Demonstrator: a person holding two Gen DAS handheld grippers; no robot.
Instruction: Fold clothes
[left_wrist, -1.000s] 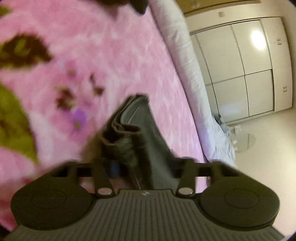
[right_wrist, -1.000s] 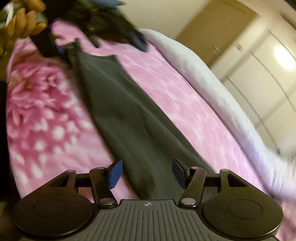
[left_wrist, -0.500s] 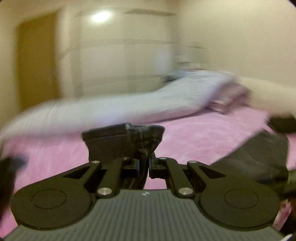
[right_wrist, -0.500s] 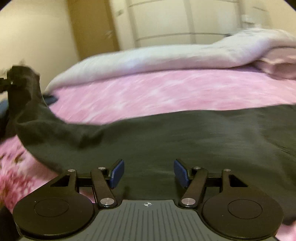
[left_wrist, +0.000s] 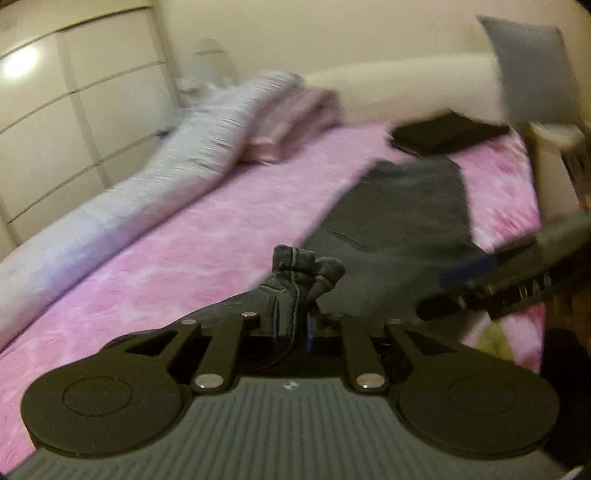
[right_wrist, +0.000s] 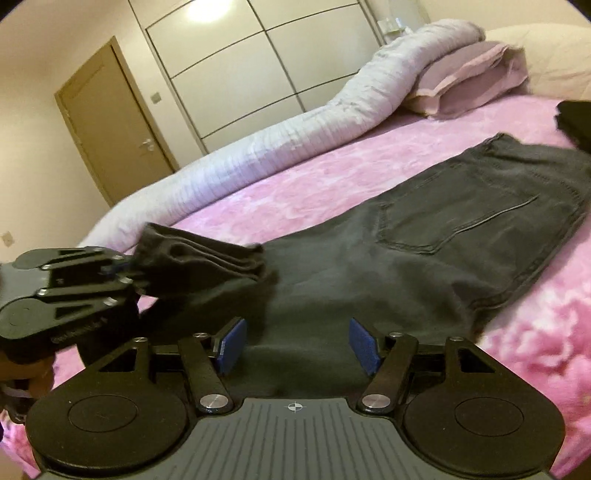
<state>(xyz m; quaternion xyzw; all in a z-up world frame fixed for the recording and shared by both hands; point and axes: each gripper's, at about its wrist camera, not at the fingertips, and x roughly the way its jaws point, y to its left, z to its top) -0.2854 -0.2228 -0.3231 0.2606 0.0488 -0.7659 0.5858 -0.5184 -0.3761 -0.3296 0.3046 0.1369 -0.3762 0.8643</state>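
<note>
On the near side of the bed, we see the right tool (right_wrist: 297, 345) with its blue pads standing wide apart and nothing between them; it hovers low over the middle of the dark grey trousers (right_wrist: 443, 236), and we cannot tell whether it touches the cloth. Just to its left, the left tool (right_wrist: 122, 271) is closed tight on the bunched hem end of the trousers, which sticks up as a crumpled tuft (left_wrist: 299, 273) between its fingers in its own view. That gripped end is lifted and turned back over the rest of the garment, while the waist and back pocket (right_wrist: 458, 221) lie flat on the pink blanket (right_wrist: 332, 173), further toward the head of the bed.

We judge the step in hand to be a lengthwise fold, the leg end being carried toward the waist. The next move calls for the held end to travel on over the flat part and be laid square with the waistband, with the free right tool pinning or smoothing the crease so that the layers do not slide.

Beyond the waistband lies a dark folded garment (left_wrist: 447, 134); further still, a pink pillow (right_wrist: 469, 81) and a rolled white duvet (right_wrist: 332, 122) along the far edge
</note>
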